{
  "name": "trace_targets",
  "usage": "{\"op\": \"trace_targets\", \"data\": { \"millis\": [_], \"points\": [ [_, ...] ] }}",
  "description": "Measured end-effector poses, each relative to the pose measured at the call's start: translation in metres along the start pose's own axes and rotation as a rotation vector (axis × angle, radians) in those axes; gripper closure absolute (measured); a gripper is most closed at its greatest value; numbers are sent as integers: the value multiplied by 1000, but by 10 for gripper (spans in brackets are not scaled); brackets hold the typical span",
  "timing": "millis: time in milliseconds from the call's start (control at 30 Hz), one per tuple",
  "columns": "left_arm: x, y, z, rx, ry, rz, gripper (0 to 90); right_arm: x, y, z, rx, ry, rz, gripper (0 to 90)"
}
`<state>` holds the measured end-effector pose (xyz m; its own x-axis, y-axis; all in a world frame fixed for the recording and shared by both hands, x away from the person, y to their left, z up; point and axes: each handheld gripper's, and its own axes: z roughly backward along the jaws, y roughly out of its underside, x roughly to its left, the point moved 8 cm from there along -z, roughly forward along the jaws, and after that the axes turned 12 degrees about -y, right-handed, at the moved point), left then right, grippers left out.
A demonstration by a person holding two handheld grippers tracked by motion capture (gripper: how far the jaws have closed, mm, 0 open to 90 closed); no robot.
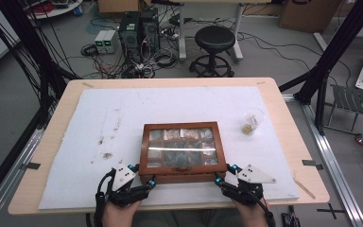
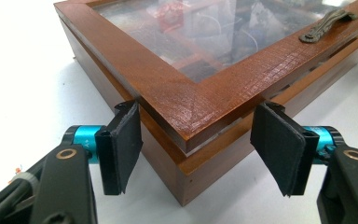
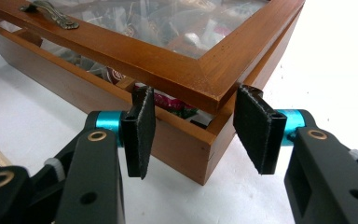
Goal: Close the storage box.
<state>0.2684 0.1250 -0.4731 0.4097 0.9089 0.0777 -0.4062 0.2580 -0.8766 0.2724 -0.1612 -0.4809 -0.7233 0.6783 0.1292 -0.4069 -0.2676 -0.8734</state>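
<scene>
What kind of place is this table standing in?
Most likely a robotics or recording lab, not a home. Behind the table stand two computer towers amid loose cables on the floor, a black stool, and black frame struts beside the table.

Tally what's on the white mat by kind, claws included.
Wooden box with glass lid: 1
Clear round container, something yellowish inside: 1
Claws, left claw and right claw, one at each near corner of the box: 2
Total: 4
</scene>
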Motion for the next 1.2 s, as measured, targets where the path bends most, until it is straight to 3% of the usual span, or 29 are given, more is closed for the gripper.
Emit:
{"op": "trace_targets", "data": {
  "millis": [800,1000,1100,1200],
  "points": [
    [-2,10,-1,14,3,-5,336,-2,12,1,24,-6,-21,476],
    [2,6,3,-14,28,11,332,-8,10,9,6,-1,-39,383],
    [6,4,4,-22,54,33,316,-14,5,16,-26,-1,-47,314],
    [12,2,5,-35,51,41,293,-21,-2,25,-66,-2,-41,286]
  ]
}}
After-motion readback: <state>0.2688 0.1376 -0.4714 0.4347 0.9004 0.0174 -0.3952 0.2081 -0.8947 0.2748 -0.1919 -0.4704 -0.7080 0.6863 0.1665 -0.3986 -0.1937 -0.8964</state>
